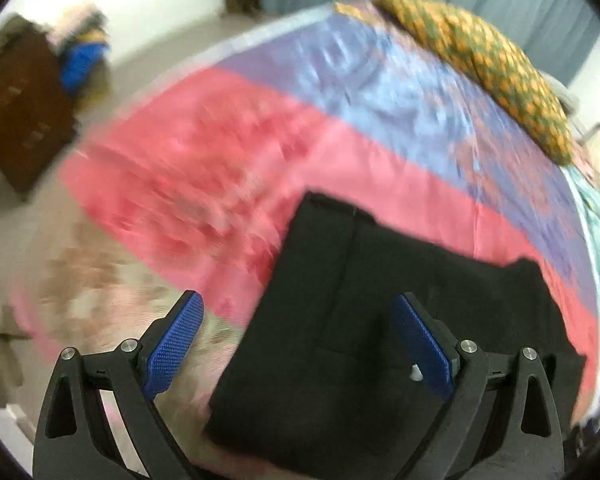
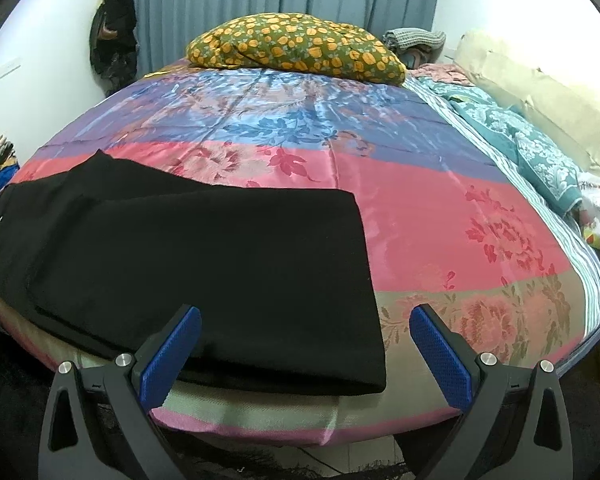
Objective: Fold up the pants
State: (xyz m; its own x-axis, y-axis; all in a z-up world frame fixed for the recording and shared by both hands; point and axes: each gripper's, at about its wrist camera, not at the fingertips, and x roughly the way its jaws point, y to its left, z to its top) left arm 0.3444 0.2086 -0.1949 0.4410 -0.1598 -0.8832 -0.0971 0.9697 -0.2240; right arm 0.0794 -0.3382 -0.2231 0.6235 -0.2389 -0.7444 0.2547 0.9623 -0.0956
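Black pants lie flat, folded lengthwise, on a bed with a pink and blue floral satin sheet. In the right wrist view they stretch from the left edge to a straight end at the centre. My right gripper is open and empty, just above the bed's front edge at the pants' right end. In the left wrist view the pants fill the lower middle, with a small white tag by the right finger. My left gripper is open and empty, hovering over the pants' left edge. That view is motion-blurred.
An orange-flowered pillow lies at the bed's far end. A teal patterned blanket and a cream cushion line the right side. A brown wooden cabinet with piled clothes stands on the floor to the left. Dark clothes hang by the curtain.
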